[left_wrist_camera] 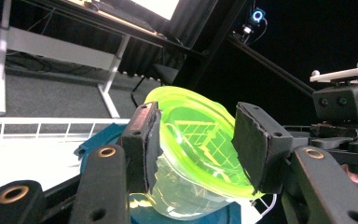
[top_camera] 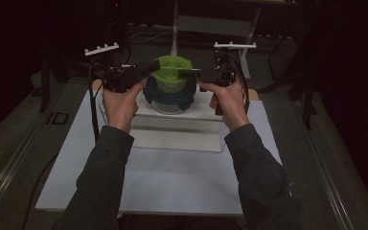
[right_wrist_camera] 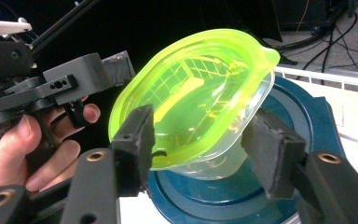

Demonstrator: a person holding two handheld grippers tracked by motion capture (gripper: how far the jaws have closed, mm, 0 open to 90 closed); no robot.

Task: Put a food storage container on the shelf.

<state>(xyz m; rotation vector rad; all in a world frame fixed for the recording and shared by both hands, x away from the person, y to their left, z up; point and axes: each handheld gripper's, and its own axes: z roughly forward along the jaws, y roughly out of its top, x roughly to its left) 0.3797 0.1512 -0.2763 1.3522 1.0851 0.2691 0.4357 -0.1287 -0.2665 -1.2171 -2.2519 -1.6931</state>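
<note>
Two grippers meet at a green-lidded clear container [top_camera: 171,75], which sits tilted on a dark blue lid [top_camera: 168,97] atop a white rack [top_camera: 182,125]. Left gripper [left_wrist_camera: 193,140]: jaws straddle the green lid rim, pads look pressed on it — likely a hold. Right gripper [right_wrist_camera: 205,140]: jaws spread wide, container between them, pads apart from it — nothing gripped. Step in hand, by my read: container steadied w/ left, right lining up. Next move calls for the right closing squarely on the tub wall or rim. The right gripper view shows that gap; the high view gives only the stack's place on the white table [top_camera: 172,182].
</note>
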